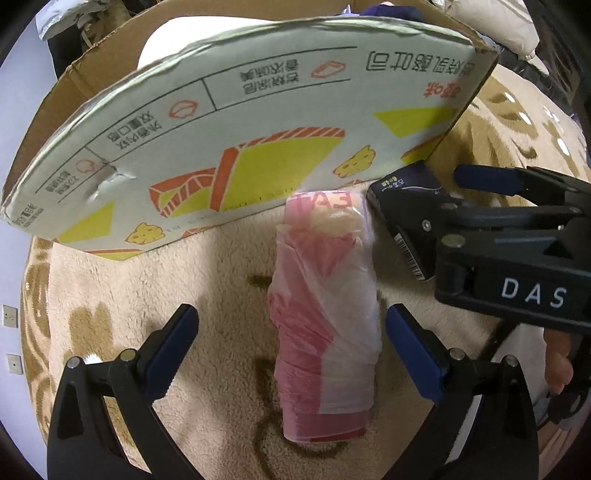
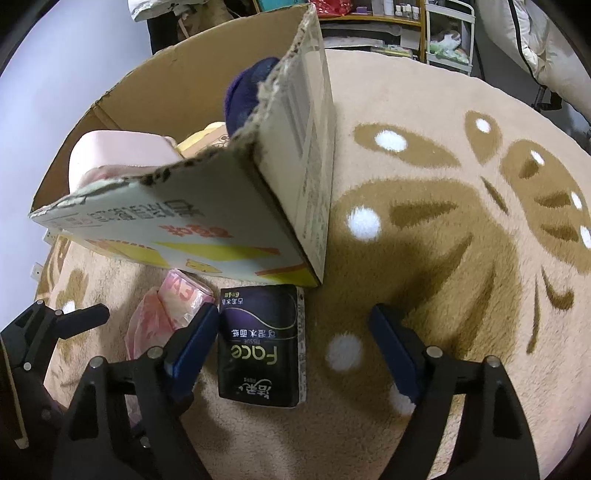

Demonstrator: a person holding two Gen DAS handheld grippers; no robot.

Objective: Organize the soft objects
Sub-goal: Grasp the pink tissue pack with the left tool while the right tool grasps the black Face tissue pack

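A pink roll wrapped in clear plastic [image 1: 325, 317] lies on the beige rug in front of a printed cardboard box [image 1: 207, 155]. My left gripper [image 1: 291, 343] is open, its fingers either side of the roll's near half and not touching it. A black tissue pack [image 2: 262, 347] lies beside the roll [image 2: 177, 306], against the box [image 2: 207, 225]. My right gripper [image 2: 299, 347] is open around the pack, with the left finger close beside it. The right gripper also shows in the left wrist view [image 1: 424, 199], over the pack [image 1: 402, 206]. The box holds a pink cushion [image 2: 122, 155] and a dark blue soft item [image 2: 247, 92].
The round rug [image 2: 461, 229] with a brown pattern spreads to the right. Shelves with small items [image 2: 410, 22] and a white padded item [image 2: 554, 48] stand beyond the rug. A wall with sockets [image 1: 11, 317] is on the left.
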